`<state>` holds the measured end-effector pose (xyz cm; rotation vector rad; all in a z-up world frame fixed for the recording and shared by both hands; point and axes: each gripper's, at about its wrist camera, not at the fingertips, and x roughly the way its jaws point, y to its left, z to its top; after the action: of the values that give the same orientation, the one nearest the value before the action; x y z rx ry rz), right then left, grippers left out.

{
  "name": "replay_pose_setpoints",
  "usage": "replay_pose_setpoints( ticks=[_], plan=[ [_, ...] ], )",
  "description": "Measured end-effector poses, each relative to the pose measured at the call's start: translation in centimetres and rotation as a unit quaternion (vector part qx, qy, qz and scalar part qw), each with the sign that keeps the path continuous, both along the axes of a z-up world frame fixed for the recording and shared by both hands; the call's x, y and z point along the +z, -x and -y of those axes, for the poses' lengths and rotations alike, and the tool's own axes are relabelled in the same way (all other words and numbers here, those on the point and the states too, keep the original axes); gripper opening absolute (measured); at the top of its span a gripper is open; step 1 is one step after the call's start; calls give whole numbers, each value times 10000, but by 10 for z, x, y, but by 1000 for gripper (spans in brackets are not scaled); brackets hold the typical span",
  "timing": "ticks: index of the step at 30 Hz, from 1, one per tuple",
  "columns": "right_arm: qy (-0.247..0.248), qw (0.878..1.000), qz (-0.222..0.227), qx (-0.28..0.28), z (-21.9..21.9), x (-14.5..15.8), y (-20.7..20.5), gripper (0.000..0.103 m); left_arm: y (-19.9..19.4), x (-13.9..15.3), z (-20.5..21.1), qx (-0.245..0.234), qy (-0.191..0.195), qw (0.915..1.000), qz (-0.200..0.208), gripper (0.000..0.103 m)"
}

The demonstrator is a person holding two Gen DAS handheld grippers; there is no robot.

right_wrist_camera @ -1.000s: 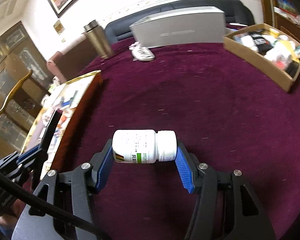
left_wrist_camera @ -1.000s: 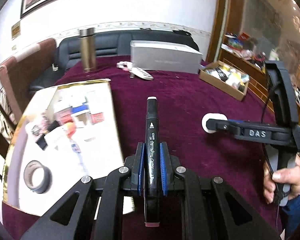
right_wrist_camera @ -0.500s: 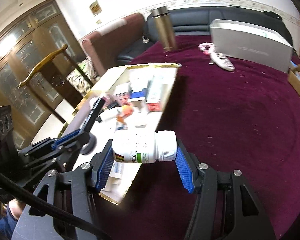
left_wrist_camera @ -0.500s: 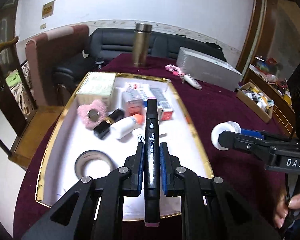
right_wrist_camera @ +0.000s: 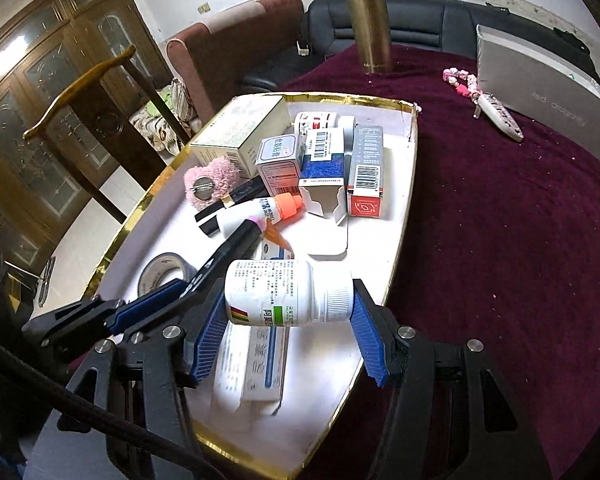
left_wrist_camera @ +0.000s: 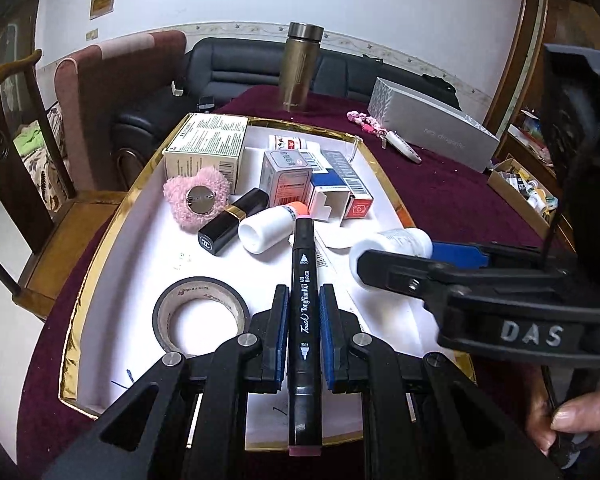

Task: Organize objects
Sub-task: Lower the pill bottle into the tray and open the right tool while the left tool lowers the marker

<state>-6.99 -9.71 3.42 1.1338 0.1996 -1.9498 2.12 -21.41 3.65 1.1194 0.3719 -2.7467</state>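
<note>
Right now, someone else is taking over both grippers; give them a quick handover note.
Left gripper: shut on the marker, over the tray.
Right gripper: shut on the pill bottle, also above the tray.
Already in the tray: boxes, tape roll, lipstick, a small white bottle, pink puff.
Done: both items brought over the tray.
Left: set down and release marker and bottle in free tray space.

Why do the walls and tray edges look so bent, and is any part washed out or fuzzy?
Both views: fisheye lenses bow straight lines and leave dark corners. Right wrist view: the white tray floor glares near the pill bottle; cabinet glass reflects a lamp. Left wrist view: the marker is sharp, the right gripper slightly soft.
</note>
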Motion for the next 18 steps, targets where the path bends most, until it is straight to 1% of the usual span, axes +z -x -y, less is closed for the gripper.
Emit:
replay_pose_setpoints(
  ticks=[3,10,14,18],
  plan=[
    [-139,9999,8,-6,8,-6,6,58,3,0,1,10,-30,10000,-2,12],
    [-306,9995,12,-22,21,-11,17,58,14,-11,5,60,-168,9997,177,12],
    [-386,9992,8,-59,29,-14,25,58,14,-14,4,53,-181,9996,209,12],
    [-471,9988,-99,-106,35,-14,31,58,13,-15,4,62,-161,9996,220,12]
  ],
)
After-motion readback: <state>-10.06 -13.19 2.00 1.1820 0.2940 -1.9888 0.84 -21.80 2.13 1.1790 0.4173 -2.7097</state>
